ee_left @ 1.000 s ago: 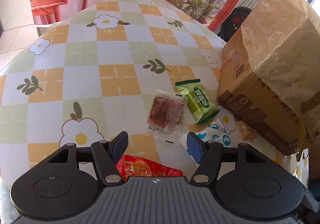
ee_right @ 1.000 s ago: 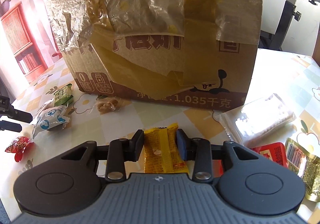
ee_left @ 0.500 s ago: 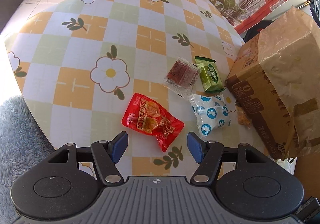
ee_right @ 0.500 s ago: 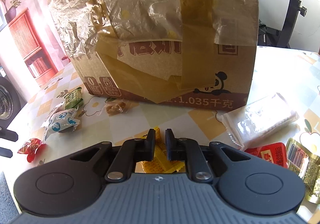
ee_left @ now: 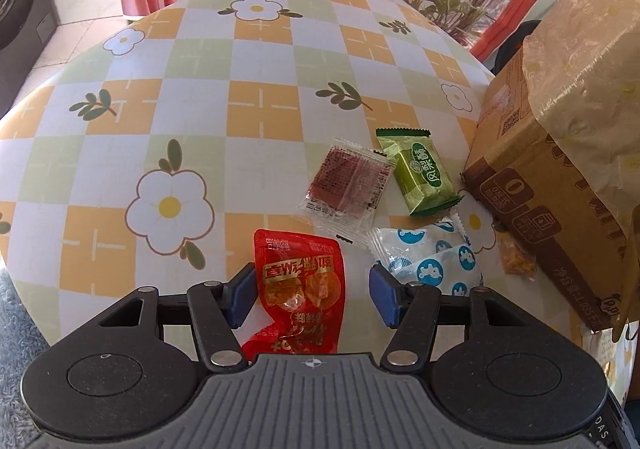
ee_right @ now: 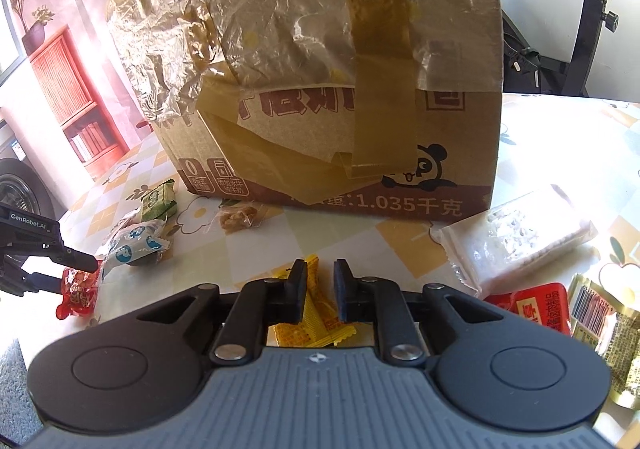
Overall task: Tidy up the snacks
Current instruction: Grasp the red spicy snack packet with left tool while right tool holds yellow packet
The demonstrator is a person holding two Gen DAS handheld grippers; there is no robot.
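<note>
Red pouch (ee_left: 302, 289): light, crinkly, slippery film lying flat near the table (ee_left: 120, 153) edge, between the spread fingers of the left gripper (ee_left: 312, 293), ungrasped; best pinched across its flat middle. Yellow packet (ee_right: 316, 319): small, soft, crimped at the ends, pinched between the nearly closed fingers of the right gripper (ee_right: 320, 289). Beyond: taped cardboard box (ee_right: 320, 89), stiff, film-wrapped; green bar (ee_left: 422, 171) just beside its corner.

A surface (ee_left: 260, 97) checked in orange, pale green and white with daisies is seen; a red snack pouch (ee_left: 300, 285) at lower centre, a green wrapper (ee_left: 420, 173), a brown cardboard box (ee_right: 320, 89).
</note>
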